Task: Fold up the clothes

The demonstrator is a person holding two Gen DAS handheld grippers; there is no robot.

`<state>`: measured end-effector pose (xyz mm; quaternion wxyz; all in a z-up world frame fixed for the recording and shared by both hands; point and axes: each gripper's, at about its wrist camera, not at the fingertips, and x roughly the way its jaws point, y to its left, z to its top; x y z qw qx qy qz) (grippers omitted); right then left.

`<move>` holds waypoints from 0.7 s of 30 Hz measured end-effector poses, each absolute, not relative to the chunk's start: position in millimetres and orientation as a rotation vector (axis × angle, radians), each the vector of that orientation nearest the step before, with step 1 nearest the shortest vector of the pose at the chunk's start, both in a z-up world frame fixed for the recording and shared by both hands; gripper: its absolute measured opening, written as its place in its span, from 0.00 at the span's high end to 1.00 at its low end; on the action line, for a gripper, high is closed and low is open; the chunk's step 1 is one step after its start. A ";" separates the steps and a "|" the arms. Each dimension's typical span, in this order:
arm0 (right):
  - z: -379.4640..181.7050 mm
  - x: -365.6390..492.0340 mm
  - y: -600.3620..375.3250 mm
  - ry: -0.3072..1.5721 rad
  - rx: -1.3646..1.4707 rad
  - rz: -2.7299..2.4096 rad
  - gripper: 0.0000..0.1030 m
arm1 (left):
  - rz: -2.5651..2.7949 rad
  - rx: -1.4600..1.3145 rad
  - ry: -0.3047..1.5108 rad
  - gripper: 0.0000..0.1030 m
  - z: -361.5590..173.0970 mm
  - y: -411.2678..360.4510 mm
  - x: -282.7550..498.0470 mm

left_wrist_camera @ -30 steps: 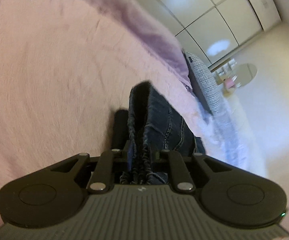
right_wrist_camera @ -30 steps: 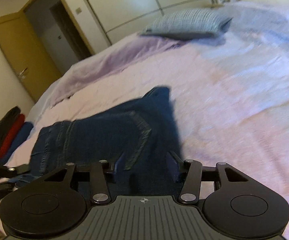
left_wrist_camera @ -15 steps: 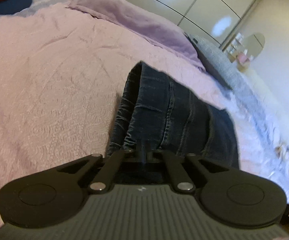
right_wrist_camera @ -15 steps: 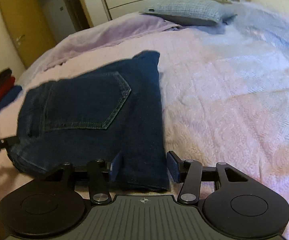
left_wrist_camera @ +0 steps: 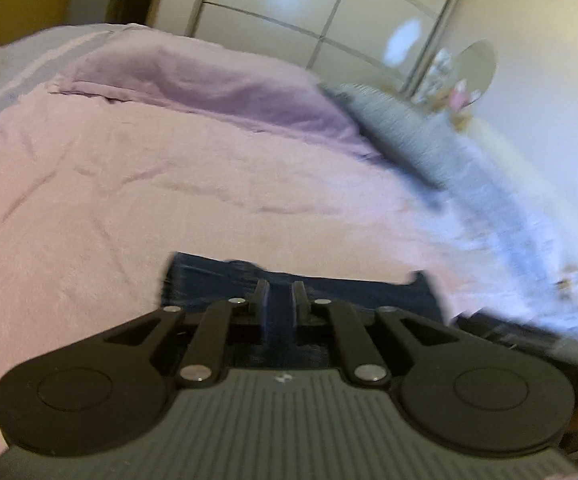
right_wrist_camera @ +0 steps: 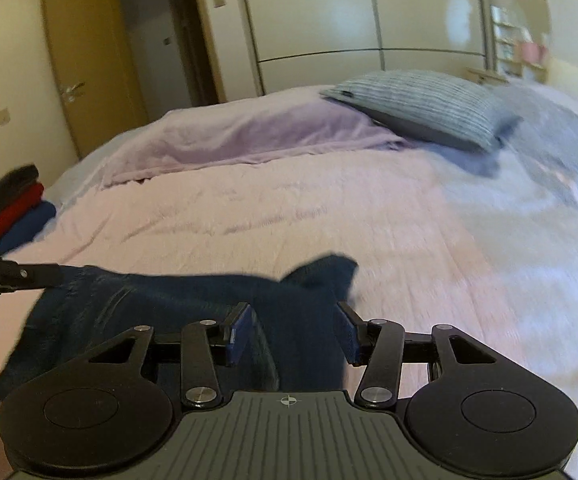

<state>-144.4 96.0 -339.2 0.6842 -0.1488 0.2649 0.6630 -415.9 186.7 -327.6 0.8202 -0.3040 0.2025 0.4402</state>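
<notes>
While both jaws stand spread, our left gripper (left_wrist_camera: 277, 296) and right gripper (right_wrist_camera: 293, 332) hover over folded jeans (right_wrist_camera: 177, 300) at 6 o'clock on the bed (right_wrist_camera: 289, 208), seemingly released.

Jeans (right_wrist_camera: 193, 304) on bed (right_wrist_camera: 329, 208), pillow (right_wrist_camera: 421, 104) behind

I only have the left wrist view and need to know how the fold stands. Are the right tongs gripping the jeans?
Observer: No. The right tongs are wide open, with one finger on either side of a strip of the jeans.
Operator: Do the jeans lie flat?
Observer: Mostly, though the picture is blurred. One corner just beyond the right tongs looks raised.
Operator: Where do my left tongs sit on them?
Observer: The left tongs are at the jeans' left edge. I cannot tell whether they pinch it.
</notes>
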 end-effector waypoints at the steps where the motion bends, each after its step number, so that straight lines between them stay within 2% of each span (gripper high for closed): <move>1: -341.9 -140.8 104.7 0.587 -0.338 1.484 0.52 | 0.941 -0.638 0.443 0.94 -330.3 192.5 -410.2; 4: -357.4 -123.1 125.2 0.641 -0.322 1.470 0.52 | 0.945 -0.641 0.423 0.92 -354.1 199.4 -413.1; 8: -390.8 -85.4 138.5 0.902 -0.192 1.469 0.52 | 0.939 -0.641 0.379 0.93 -376.9 198.0 -422.6; 11: -387.2 -51.5 143.0 1.083 -0.005 1.484 0.52 | 0.921 -0.673 0.365 0.93 -372.5 204.3 -425.2; 13: -380.6 -37.0 152.8 1.112 0.035 1.455 0.52 | 0.913 -0.701 0.352 0.93 -372.9 207.9 -427.8; 16: -386.8 -35.3 180.0 1.145 -0.066 1.482 0.52 | 0.907 -0.727 0.334 0.93 -374.4 210.7 -430.9; 17: -388.6 -37.1 186.3 1.138 -0.101 1.499 0.74 | 0.908 -0.731 0.328 0.93 -375.2 210.7 -431.7; 20: -385.1 -50.7 187.2 1.009 -0.179 1.558 0.85 | 0.909 -0.739 0.314 0.93 -377.3 210.7 -433.7; 21: -383.3 -50.4 182.2 0.993 -0.140 1.559 0.86 | 0.910 -0.735 0.312 0.93 -378.1 210.3 -433.8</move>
